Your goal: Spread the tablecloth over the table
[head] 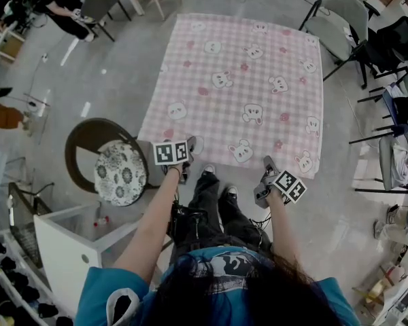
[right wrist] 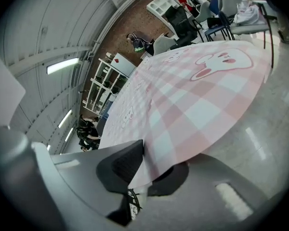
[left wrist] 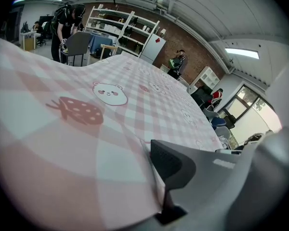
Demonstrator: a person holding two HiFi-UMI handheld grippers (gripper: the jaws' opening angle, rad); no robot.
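Left gripper view: tongs [left wrist: 149,170] half under tablecloth [left wrist: 101,129]

Head view looks steeply down; both gripper views skim close along the tablecloth [head: 238,80].

The pink-and-white checked tablecloth [head: 238,87], printed with animal faces and strawberries, lies spread flat, seemingly smooth.

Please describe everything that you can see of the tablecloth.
The tablecloth is thin fabric, checked pink and white, printed with cartoon animal faces and strawberries. It lies spread out nearly flat and square. Its near edge is pinched at two places, by the left gripper and the right gripper, each shut on the hem.
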